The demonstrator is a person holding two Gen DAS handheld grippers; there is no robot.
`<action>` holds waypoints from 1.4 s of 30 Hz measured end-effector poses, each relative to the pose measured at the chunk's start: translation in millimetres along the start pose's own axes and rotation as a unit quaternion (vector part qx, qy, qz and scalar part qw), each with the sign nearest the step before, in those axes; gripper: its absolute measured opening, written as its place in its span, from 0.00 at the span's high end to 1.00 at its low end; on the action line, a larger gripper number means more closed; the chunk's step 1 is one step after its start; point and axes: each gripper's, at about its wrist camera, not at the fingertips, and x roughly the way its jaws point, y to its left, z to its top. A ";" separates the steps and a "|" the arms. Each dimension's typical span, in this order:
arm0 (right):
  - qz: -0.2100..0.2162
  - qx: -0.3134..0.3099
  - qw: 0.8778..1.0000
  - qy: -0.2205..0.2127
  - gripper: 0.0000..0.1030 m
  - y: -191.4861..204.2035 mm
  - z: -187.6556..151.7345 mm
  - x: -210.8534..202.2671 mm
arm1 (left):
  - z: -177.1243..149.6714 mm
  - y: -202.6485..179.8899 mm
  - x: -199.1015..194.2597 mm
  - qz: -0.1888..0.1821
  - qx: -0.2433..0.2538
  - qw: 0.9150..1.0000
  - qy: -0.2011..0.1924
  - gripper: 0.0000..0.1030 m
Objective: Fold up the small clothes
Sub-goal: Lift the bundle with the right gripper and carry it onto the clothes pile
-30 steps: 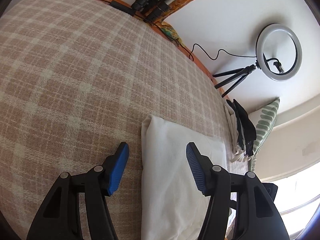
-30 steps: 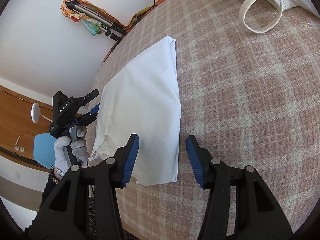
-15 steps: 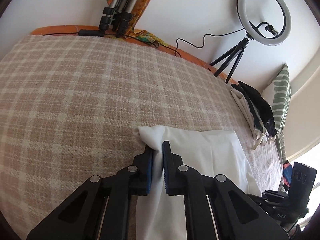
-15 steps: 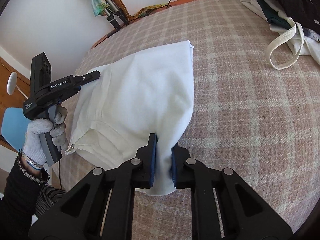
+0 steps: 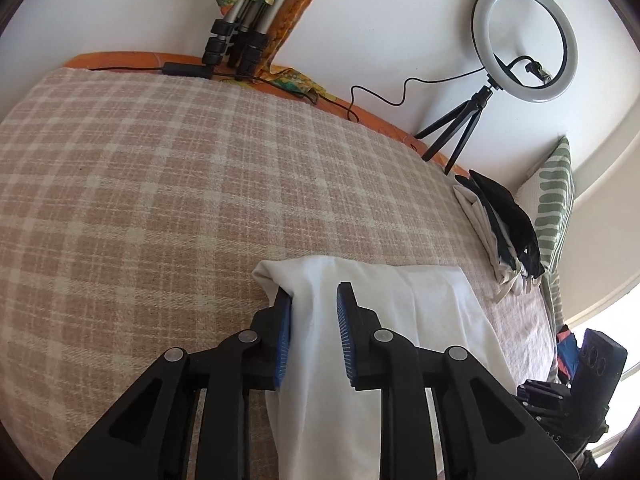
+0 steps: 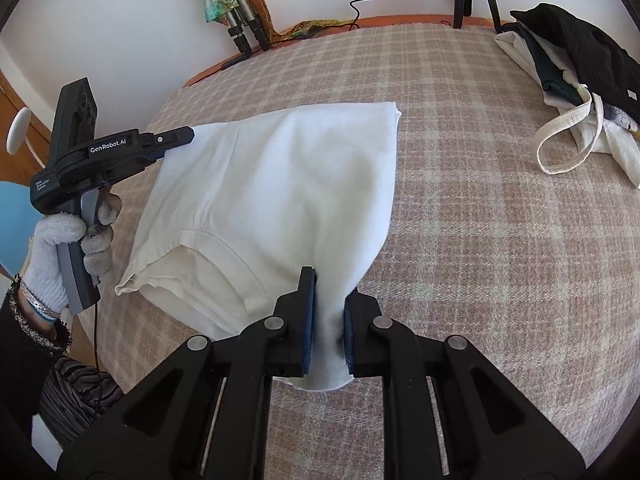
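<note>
A white folded garment (image 5: 420, 304) (image 6: 280, 168) lies on the plaid blanket (image 5: 160, 180). In the left wrist view my left gripper (image 5: 314, 292) is at the garment's near left corner. Its jaws are opening: cloth hangs between the blue pads, against the left one and clear of the right one. In the right wrist view my right gripper (image 6: 329, 284) pinches a bunched, raised corner of the garment, its jaws easing apart slightly. The left gripper (image 6: 188, 136), held by a gloved hand (image 6: 68, 240), shows at the garment's far left corner.
A pile of black and white clothes (image 5: 504, 224) (image 6: 568, 60) lies at the blanket's right edge, beside a green striped pillow (image 5: 556, 192). A ring light on a tripod (image 5: 524, 36) and folded tripods (image 5: 236, 40) stand by the wall. Bare blanket (image 6: 480, 240) stretches right of the garment.
Both grippers were open over the garment, then shut on its corners and lifted them. The left jaws have since parted again, while the right still pinches cloth.
</note>
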 end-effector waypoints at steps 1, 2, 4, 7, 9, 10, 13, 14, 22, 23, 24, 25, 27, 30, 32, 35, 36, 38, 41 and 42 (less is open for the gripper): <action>0.006 0.008 1.000 0.003 0.82 -4.0 -0.2 0.6 | 1.3 2.7 3.7 -0.001 -0.009 1.000 0.006 0.60; 0.011 0.017 1.000 0.007 0.75 -8.3 0.0 1.7 | 2.6 5.7 8.5 0.001 -0.019 1.000 0.015 0.46; 0.023 0.034 0.999 0.014 0.66 -17.3 -0.1 6.9 | 4.4 10.7 16.4 0.000 -0.028 0.999 0.018 0.45; 0.041 0.057 0.997 0.015 0.66 -24.9 0.1 12.0 | 7.9 11.0 21.7 -0.004 -0.031 0.999 0.007 0.50; 0.038 0.046 0.998 0.016 0.67 -20.0 1.7 13.8 | 9.6 7.3 25.3 0.001 -0.023 1.000 0.011 0.79; 0.031 0.038 0.999 0.015 0.70 -14.9 3.5 16.1 | 9.1 5.5 27.3 0.007 -0.018 1.000 0.014 0.85; -0.016 -0.004 1.000 0.005 0.83 2.9 2.9 15.6 | 5.4 -6.5 25.8 0.029 0.020 0.999 0.009 0.89; -0.034 -0.022 0.999 0.000 0.86 9.6 3.2 13.3 | 4.6 -11.5 22.4 0.035 0.034 0.999 0.003 0.90; -0.114 -0.122 0.985 -0.053 0.89 48.4 -0.3 -14.1 | -1.2 -40.2 -19.5 0.037 0.103 0.993 -0.047 0.92; -0.116 -0.127 0.984 -0.056 0.89 49.9 -0.7 -17.0 | -1.8 -42.4 -23.9 0.034 0.105 0.993 -0.051 0.92; -0.119 -0.132 0.982 -0.060 0.89 51.7 -1.3 -19.7 | -1.8 -44.6 -27.5 0.031 0.106 0.992 -0.055 0.92; -0.126 -0.138 0.980 -0.065 0.89 53.9 -1.8 -22.9 | -1.0 -46.5 -30.8 0.026 0.104 0.993 -0.058 0.92; -0.141 -0.152 0.975 -0.077 0.89 58.2 -3.1 -31.0 | 0.6 -52.5 -37.0 0.018 0.106 0.992 -0.066 0.92; -0.157 -0.162 0.970 -0.096 0.89 61.3 -2.5 -45.2 | 2.5 -64.6 -45.3 0.011 0.118 0.990 -0.078 0.92; -0.167 -0.166 0.966 -0.106 0.89 61.3 -1.7 -55.8 | 4.1 -73.0 -49.9 0.001 0.123 0.989 -0.086 0.92; -0.181 -0.168 0.962 -0.120 0.89 56.4 1.4 -70.9 | 7.7 -86.1 -53.3 -0.014 0.126 0.987 -0.095 0.92; -0.185 -0.168 0.960 -0.123 0.89 54.1 2.6 -75.1 | 9.0 -91.3 -53.2 -0.019 0.130 0.987 -0.098 0.92; -0.187 -0.165 0.960 -0.127 0.89 47.1 5.2 -82.5 | 12.0 -102.1 -50.5 -0.025 0.137 0.985 -0.102 0.92; -0.202 -0.162 0.957 -0.133 0.90 34.8 7.3 -89.0 | 14.0 -120.4 -41.5 -0.035 0.149 0.983 -0.102 0.93; -0.207 -0.162 0.956 -0.134 0.90 30.6 7.1 -90.8 | 14.4 -126.2 -38.1 -0.040 0.150 0.983 -0.101 0.93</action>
